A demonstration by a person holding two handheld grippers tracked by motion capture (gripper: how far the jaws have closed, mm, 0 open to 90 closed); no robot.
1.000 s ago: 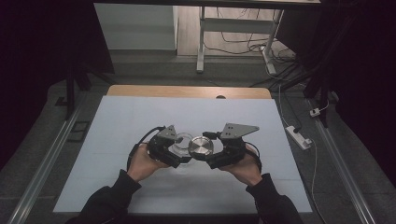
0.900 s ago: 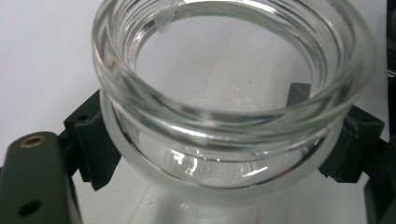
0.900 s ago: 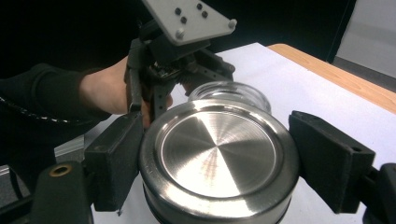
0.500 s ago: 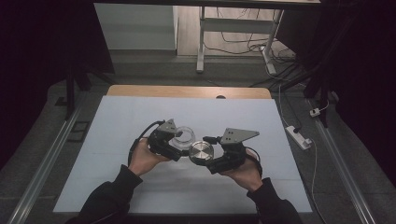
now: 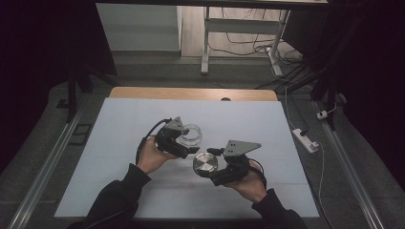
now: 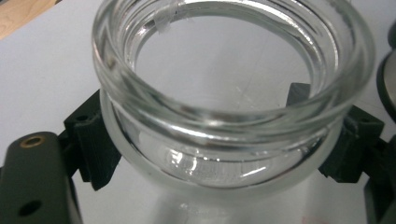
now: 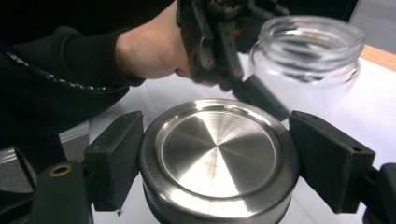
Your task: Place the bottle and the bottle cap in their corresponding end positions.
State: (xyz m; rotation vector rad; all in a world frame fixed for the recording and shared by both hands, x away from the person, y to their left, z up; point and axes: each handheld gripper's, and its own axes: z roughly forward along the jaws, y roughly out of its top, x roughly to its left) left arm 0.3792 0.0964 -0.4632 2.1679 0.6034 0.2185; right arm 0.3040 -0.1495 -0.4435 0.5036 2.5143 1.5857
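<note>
1. We are working over the white tabletop (image 5: pixel 119 191), both hands near its middle, nearer the front edge.
2. Our left gripper (image 5: pixel 184 143) is clamping a clear glass jar (image 5: pixel 191 134) below its open rim.
3. Our right gripper (image 5: pixel 210 168) is squeezing a round steel lid (image 5: pixel 205 164) between its jaws, just beside the jar, toward the front edge.
</note>
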